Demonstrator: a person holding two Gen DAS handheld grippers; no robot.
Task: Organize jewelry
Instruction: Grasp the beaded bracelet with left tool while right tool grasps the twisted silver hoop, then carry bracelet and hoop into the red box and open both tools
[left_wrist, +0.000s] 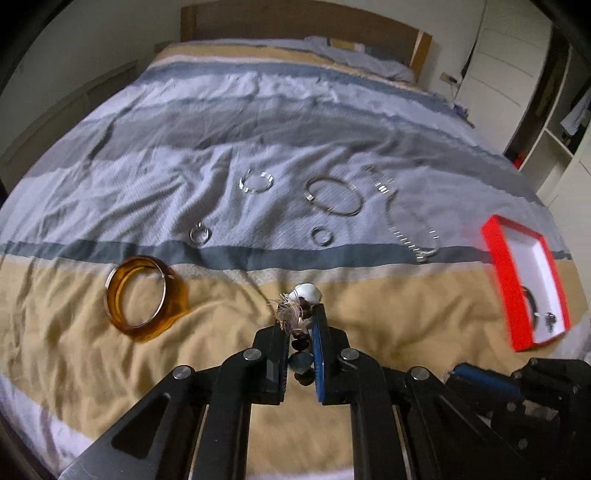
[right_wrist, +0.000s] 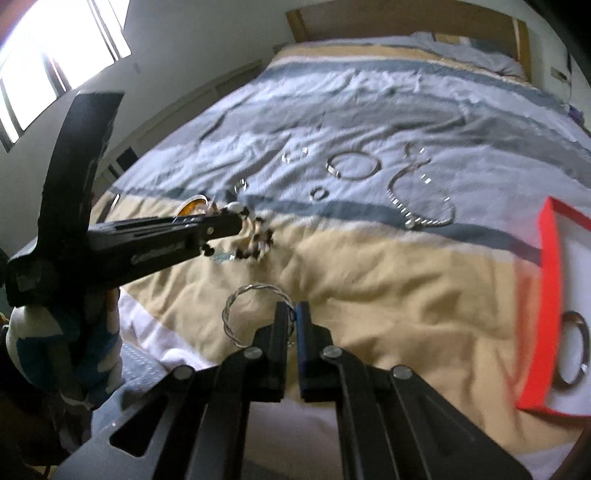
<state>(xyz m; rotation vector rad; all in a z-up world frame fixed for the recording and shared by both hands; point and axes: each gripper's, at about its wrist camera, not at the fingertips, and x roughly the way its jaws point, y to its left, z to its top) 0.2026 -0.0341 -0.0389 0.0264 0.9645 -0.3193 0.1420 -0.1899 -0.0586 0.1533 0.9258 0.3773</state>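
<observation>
The left gripper (left_wrist: 299, 325) is clamped on a beaded bracelet (left_wrist: 301, 301) — dark beads, a white shell piece and a frayed tassel sit between its pads, above the tan band of the bedspread (left_wrist: 388, 317). The right gripper (right_wrist: 292, 314) pinches a twisted silver bangle (right_wrist: 236, 317), whose loop sticks out to the left of its closed tips. Farther up the bed lie an amber bangle (left_wrist: 146, 297), small silver rings and a chain necklace (left_wrist: 410, 221) — all well apart from both tongs. A red box (left_wrist: 524, 280) lies at the right.
</observation>
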